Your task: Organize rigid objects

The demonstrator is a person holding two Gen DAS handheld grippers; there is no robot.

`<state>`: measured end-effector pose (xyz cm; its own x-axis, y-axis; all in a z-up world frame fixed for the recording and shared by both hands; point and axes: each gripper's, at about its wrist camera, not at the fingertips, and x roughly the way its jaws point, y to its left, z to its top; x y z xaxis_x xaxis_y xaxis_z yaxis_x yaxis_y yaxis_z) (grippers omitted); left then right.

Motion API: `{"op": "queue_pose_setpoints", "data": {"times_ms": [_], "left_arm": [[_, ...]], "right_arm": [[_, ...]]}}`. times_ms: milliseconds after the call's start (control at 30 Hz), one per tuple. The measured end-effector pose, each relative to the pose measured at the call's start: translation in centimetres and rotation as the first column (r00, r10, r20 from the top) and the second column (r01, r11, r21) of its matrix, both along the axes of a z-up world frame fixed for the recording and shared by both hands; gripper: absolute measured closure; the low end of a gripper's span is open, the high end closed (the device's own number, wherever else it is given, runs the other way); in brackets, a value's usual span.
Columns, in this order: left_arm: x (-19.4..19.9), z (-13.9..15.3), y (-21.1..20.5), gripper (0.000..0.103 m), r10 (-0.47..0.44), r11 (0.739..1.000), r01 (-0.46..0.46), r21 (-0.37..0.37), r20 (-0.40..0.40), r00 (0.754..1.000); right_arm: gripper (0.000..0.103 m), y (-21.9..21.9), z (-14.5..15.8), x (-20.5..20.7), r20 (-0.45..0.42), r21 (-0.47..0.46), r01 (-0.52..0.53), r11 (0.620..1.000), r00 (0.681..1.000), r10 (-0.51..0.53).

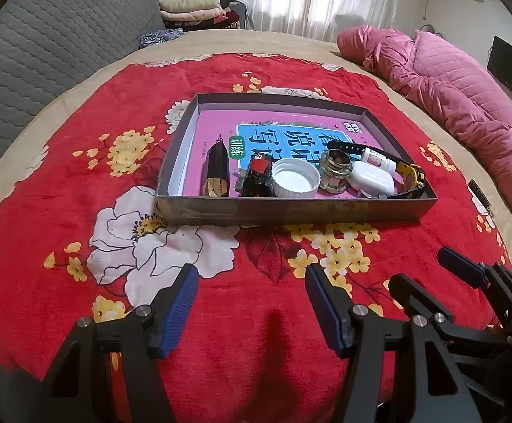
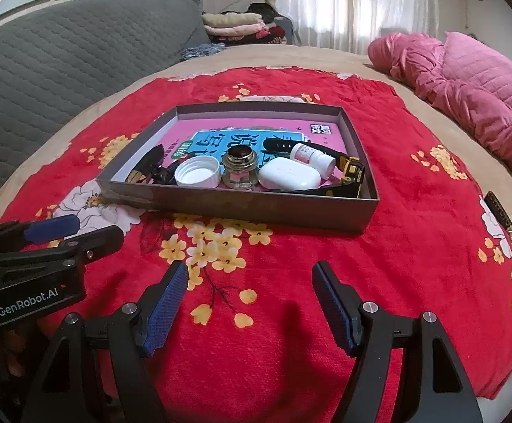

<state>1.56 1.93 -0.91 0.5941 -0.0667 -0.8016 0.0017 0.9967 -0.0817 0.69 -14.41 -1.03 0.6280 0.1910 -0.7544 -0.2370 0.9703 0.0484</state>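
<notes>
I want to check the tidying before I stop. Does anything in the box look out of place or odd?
Mostly no. All the small things lie inside the grey box, crowded along its near wall. The white bottle lies on its side, and the white cap lies loose, open side up. Nothing looks spilled or broken.

Grey box (image 1: 291, 211) on red blanket; white cap (image 1: 295, 177), jar (image 1: 334, 171) inside (near wall)

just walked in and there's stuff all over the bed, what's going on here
A person holds a two-finger tool in each hand over a red floral blanket, tidying small rigid items. A shallow grey box already holds a pink book, a white cap, a small glass jar, a white case, a small white bottle and a yellow watch. The left tool and right tool are both open and empty, short of the box.
</notes>
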Motion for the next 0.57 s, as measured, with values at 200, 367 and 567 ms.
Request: {"op": "queue_pose_setpoints", "data": {"times_ms": [200,367,567], "left_arm": [[0.10,-0.20,-0.14,0.041,-0.005,1.000,0.005,0.005,-0.010,1.000],[0.16,-0.43,-0.32,0.041,-0.009,1.000,0.009,0.006,-0.017,1.000],[0.34,-0.59,-0.36,0.041,-0.019,1.000,0.019,-0.008,-0.007,1.000]], "right_arm": [[0.029,-0.20,-0.11,0.11,-0.005,0.006,0.008,1.000,1.000,-0.008],[0.029,-0.26,-0.19,0.15,-0.008,0.004,0.012,1.000,1.000,-0.012],[0.029,-0.72,-0.26,0.33,-0.008,0.013,0.028,1.000,1.000,-0.028]]}}
